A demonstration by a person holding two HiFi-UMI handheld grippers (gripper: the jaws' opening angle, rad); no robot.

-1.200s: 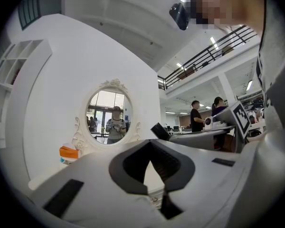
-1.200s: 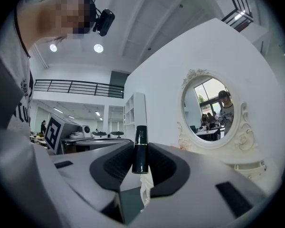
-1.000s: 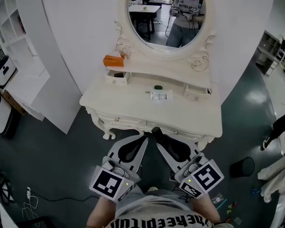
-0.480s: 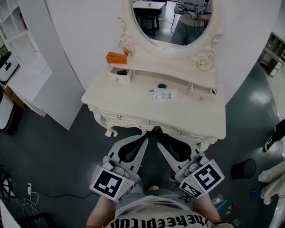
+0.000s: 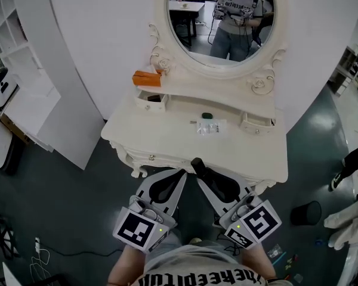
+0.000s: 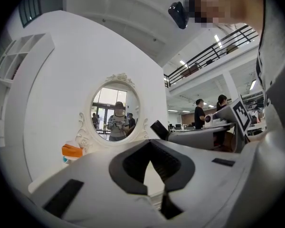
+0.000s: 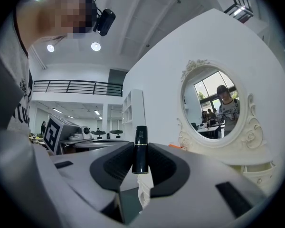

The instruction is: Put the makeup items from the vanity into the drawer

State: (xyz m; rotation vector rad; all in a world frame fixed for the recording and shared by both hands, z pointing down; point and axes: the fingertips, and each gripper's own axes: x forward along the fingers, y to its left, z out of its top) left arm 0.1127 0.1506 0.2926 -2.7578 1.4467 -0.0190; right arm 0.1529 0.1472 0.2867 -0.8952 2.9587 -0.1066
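Here the person stands before a white vanity, both grippers held level and low at the near edge of its counter point(image 5: 167, 137). The right gripper point(image 5: 204, 176) is clamped on a dark tube point(image 7: 140, 149), a slim makeup stick with a thin pale band below its cap. The tube stands upright between the black pads, which press on it from either side. In the head view its dark tip shows just past the counter's front edge, between the two grippers.

The left gripper point(image 5: 178, 176) has its jaws a little apart and carries nothing. Through the gap only the pale vanity front shows.

On the counter, near the middle, lies a clear packet point(image 5: 210, 127). Just behind it sits a small dark item point(image 5: 207, 114), apart from the packet. An orange box point(image 5: 146, 78) rests on the raised back shelf at the left, beside the carved foot of the oval mirror point(image 5: 221, 16).

Under that shelf two little drawers stand pulled out: the left drawer point(image 5: 150, 100) below the orange box, and the right drawer point(image 5: 255, 124) at the far side. What lies inside them cannot be made out.

The mirror shows the person's reflection, both grippers raised before the chest. A black bin point(image 5: 304, 208) stands on the dark floor, right of the vanity.
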